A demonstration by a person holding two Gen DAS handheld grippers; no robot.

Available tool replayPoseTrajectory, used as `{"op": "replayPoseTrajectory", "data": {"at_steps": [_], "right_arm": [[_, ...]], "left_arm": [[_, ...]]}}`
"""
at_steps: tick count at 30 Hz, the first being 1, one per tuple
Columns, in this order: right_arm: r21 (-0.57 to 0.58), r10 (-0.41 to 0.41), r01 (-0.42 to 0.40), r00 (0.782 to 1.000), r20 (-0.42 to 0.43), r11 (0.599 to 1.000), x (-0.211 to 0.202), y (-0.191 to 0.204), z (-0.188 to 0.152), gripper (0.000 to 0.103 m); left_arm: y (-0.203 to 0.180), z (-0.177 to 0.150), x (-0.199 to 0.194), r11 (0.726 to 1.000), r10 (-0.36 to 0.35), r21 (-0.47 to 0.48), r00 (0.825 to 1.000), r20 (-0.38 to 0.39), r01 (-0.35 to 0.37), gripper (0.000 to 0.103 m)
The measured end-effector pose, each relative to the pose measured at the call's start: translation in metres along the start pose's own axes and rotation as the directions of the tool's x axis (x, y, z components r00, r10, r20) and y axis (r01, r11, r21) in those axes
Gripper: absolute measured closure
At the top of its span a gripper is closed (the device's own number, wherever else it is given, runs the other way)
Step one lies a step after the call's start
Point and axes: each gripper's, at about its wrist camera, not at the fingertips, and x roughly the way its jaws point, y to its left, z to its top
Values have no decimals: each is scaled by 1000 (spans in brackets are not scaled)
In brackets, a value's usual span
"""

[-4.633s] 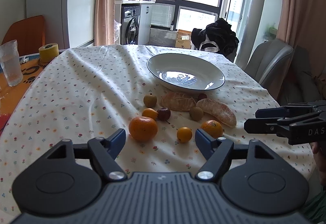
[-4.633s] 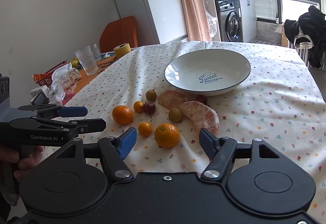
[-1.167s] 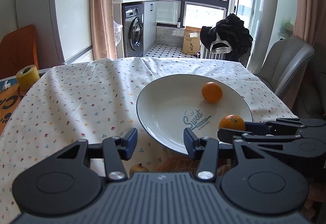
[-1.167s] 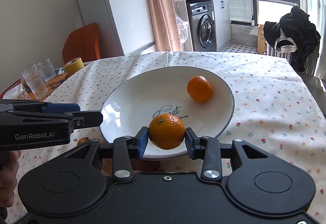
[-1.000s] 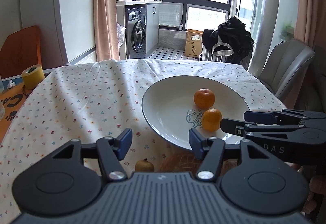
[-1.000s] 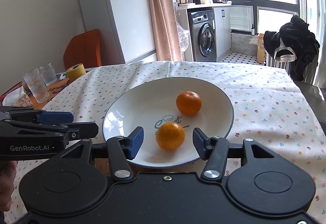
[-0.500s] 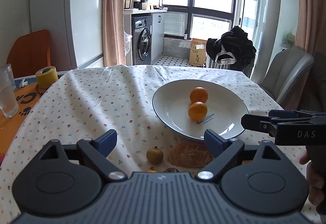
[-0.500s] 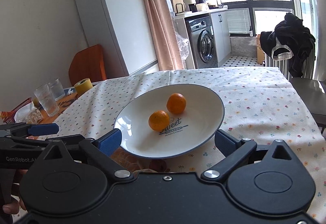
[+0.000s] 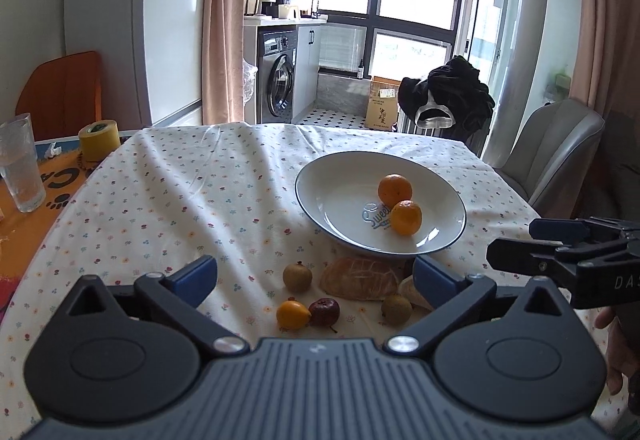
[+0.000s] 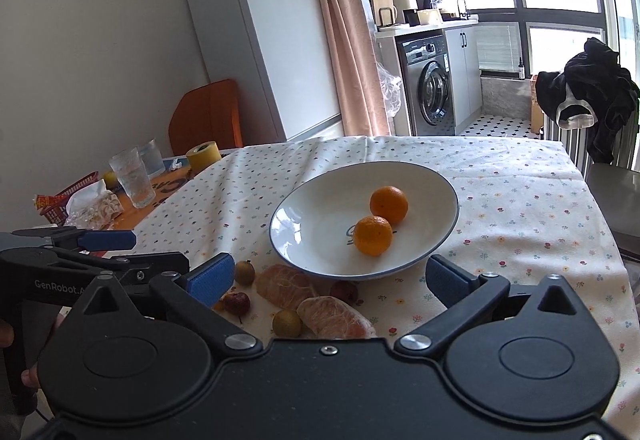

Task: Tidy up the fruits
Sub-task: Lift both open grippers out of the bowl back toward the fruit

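Two grippers, both yours, both empty-handed. Your left gripper has its jaws opening, already spread wide, nothing between the pads but tablecloth and loose fruit beyond. Your right gripper reads the same: jaws opening, spread wide, nothing gripped.

Nearest to you, on the floral tablecloth, lies the loose fruit. From the left wrist view: a small yellow-orange fruit touching a dark red fruit, a brown round fruit to their right, another brown one a little farther out. Beside that, a peeled citrus piece sits just under the plate's near edge. The right wrist view shows a second peeled piece close in front of that gripper.

Next out, the white plate, dark-rimmed, with printed lettering. Two oranges rest in it, the nearer orange touching the farther orange.

Off to the left, past the cloth's edge: a drinking glass and a yellow tape roll. Far background: washing machine, bright windows, dark clothing heaped on a rack.
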Motion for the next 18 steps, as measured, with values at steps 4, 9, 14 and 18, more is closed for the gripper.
{"op": "replayPoseTrajectory", "data": {"at_steps": [4, 9, 14, 18], "right_arm": [[-40, 28, -28, 1000, -6, 999, -8, 9, -4, 0], [-88, -5, 6, 1000, 3, 996, -19, 20, -6, 0], [-87, -24, 25, 1000, 19, 996, -33, 24, -4, 0], [-89, -5, 6, 1000, 7, 996, -42, 28, -5, 0]], "left_arm": [[0, -4, -13, 1000, -17, -17, 1000, -16, 17, 0], [-5, -7, -35, 1000, -22, 2, 1000, -7, 22, 0], [-6, -9, -47, 1000, -15, 20, 1000, 13, 15, 0], [-1, -14, -46, 1000, -15, 2, 1000, -4, 15, 0]]}}
